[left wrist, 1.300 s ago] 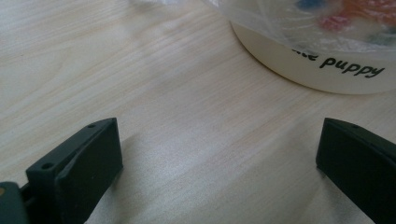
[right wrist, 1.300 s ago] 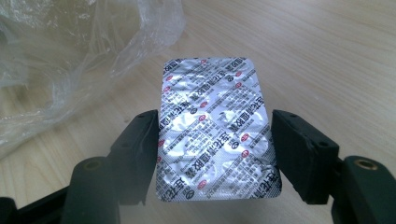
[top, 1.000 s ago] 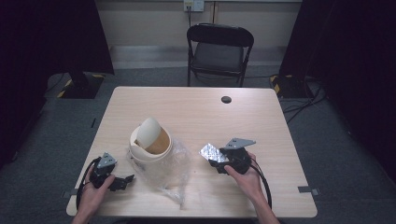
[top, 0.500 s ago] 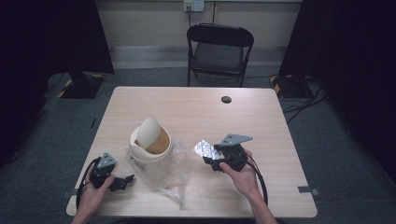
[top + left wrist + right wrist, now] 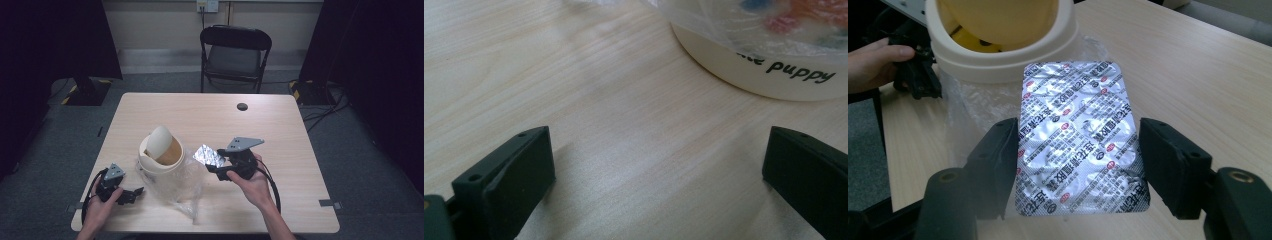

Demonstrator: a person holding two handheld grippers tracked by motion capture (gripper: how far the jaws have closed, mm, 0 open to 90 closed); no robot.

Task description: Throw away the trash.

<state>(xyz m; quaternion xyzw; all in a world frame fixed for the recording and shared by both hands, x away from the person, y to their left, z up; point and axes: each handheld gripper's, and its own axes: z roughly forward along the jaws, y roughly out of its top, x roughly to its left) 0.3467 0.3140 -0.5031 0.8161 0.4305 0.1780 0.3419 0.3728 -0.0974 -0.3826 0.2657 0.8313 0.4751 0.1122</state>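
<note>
My right gripper [image 5: 216,169] pinches a silver blister pack [image 5: 1079,135] between its fingers, held above the bench [image 5: 280,130] just right of the cream bin [image 5: 159,150] in its clear plastic bag [image 5: 182,187]. My left gripper [image 5: 134,192] rests near the bin's left, fingers spread.

left gripper [image 5: 659,165] low over table [image 5: 574,75], jaws wide apart, nothing between. cream bin [image 5: 764,75] top right, base on table, black text "puppy" on wall, clear plastic [image 5: 774,25] wrapped over upper part
</note>
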